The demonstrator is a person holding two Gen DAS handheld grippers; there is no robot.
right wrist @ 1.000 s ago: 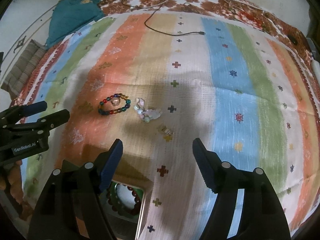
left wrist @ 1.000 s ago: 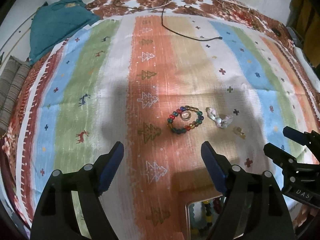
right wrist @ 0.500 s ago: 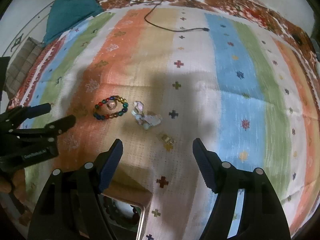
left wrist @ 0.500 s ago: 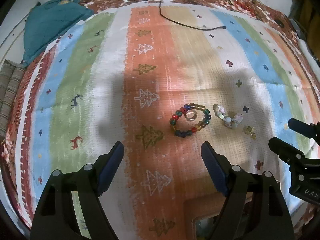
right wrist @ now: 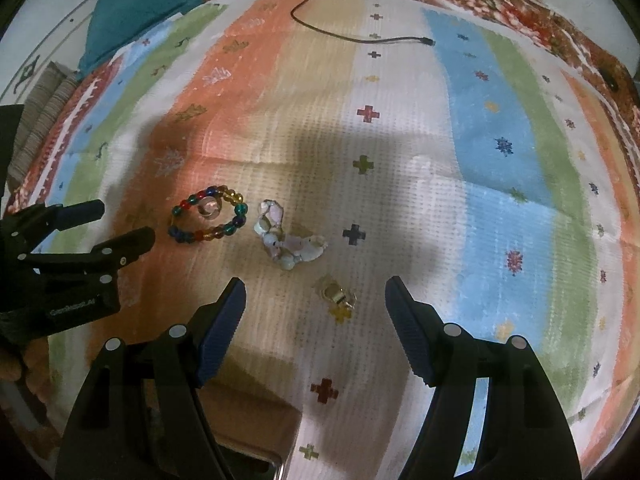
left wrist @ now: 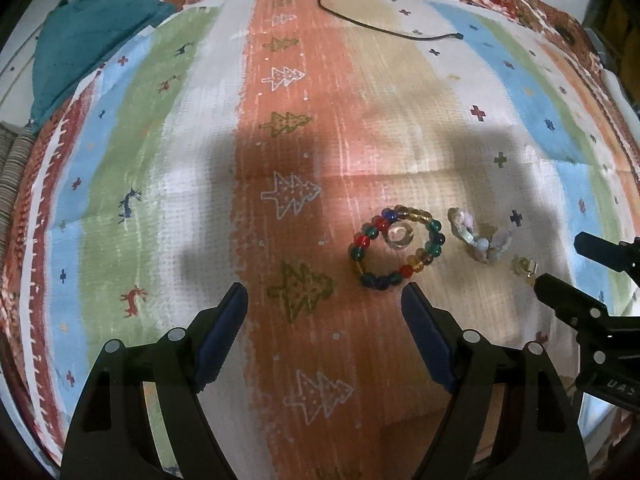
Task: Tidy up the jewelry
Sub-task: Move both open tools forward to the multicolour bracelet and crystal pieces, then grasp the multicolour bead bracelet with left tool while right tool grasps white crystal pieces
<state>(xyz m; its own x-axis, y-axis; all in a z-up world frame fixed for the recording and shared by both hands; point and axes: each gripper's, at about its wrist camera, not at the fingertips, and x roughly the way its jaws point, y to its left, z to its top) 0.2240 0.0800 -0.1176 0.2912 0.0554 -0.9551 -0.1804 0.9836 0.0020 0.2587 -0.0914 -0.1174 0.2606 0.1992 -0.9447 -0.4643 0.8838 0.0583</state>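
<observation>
Striped cloth (left wrist: 168, 168) printed with trees, crosses and deer is covering the surface, a teal cloth (left wrist: 88, 36) lying at its far left and a black cable (right wrist: 360, 38) trailing across the far end. Near the middle, a bead bracelet (left wrist: 396, 248) of mixed colours is lying flat around a clear ring (left wrist: 399, 235). Just right of it a pale bracelet (right wrist: 288, 240) is sitting bunched up, and a small gold piece (right wrist: 338, 294) is lying nearer, to its right. The left gripper (left wrist: 325, 308) is hovering wide open, holding nothing, with the bead bracelet just beyond its right finger. The right gripper (right wrist: 316, 300) is hovering equally wide and empty, the gold piece between its fingers. White lettering on the left gripper's body is blurred, roughly "GenRobot.AI".
</observation>
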